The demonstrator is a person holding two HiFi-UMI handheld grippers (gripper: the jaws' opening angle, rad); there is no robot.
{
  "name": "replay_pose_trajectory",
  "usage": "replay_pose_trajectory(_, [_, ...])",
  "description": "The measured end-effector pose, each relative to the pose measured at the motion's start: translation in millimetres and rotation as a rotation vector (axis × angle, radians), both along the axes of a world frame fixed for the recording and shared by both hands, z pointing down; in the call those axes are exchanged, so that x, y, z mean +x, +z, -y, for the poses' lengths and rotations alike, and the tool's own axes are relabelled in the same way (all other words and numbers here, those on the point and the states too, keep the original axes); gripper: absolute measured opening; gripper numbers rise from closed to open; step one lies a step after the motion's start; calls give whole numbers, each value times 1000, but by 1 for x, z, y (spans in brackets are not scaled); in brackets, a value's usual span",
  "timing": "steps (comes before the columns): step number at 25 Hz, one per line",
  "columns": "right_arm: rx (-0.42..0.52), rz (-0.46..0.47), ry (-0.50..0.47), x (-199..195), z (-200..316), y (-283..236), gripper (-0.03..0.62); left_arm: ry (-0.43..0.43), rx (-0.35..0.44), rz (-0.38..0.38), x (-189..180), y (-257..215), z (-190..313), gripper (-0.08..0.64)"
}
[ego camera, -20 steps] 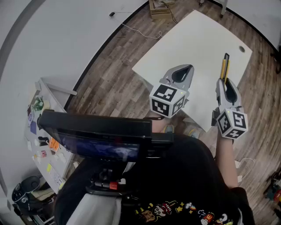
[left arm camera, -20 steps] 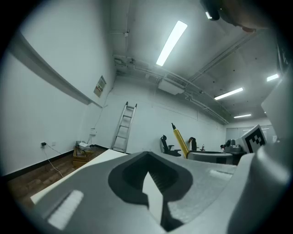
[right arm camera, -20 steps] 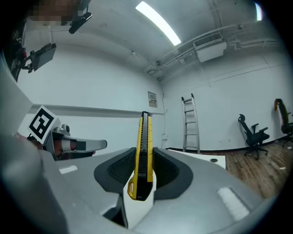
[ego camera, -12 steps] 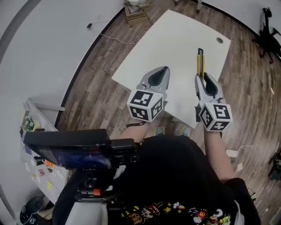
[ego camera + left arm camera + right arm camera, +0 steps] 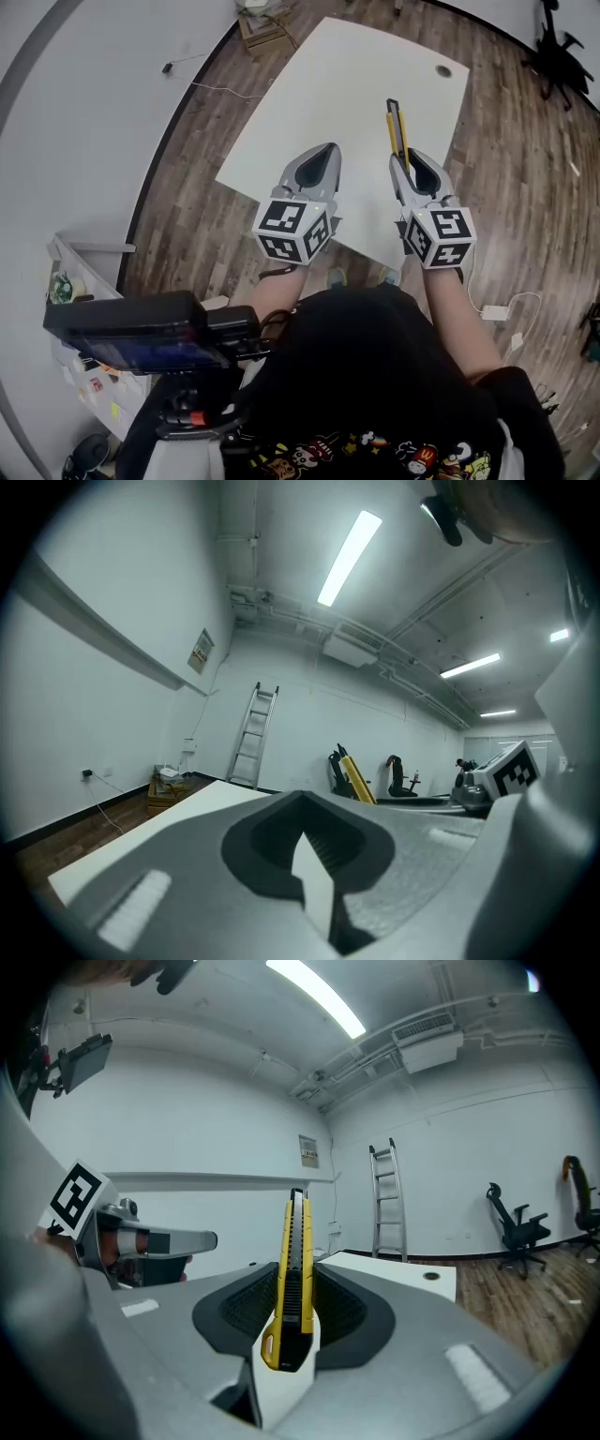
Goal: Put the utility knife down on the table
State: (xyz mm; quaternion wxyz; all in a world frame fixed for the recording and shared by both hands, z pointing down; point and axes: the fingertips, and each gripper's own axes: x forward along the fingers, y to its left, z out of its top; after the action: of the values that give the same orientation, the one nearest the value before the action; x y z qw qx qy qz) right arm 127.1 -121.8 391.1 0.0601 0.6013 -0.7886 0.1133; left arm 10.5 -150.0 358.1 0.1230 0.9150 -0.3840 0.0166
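- The left gripper [image 5: 322,155] is clenched, its jaws pressed together with nothing between them.
- Just beside it on the right, the right gripper [image 5: 406,161] grasps the utility knife [image 5: 292,1274] near its butt end.
- The yellow-and-black knife juts forward past those jaws, standing on edge.
- The white table [image 5: 347,84] lies below and ahead of both grippers.
- Far ahead, a ladder [image 5: 384,1199] leans on the wall.

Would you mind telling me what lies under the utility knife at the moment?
Only bare white table shows beneath the utility knife, which the right gripper holds over it. The patch of tabletop directly behind knife and gripper is covered, so it cannot be seen.
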Motion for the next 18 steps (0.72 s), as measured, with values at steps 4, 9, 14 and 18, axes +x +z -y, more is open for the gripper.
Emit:
replay_pose_trajectory(4, [-67,-32,-21,15,15,20,138,-25,-12,4,12,3,3,0])
replay_pose_trajectory(9, [-159,-77,-73,18,49,53,138,-73,-30,3,15,8,13,0])
replay_pose_trajectory(14, [-267,-117,-143,-4,84,97,138,-142,-72,-4,-2,24,32,0])
replay_pose_trajectory(18, [-364,-162,-177,-17,100,136,138,-179,-100,-14,-13,33,43,0])
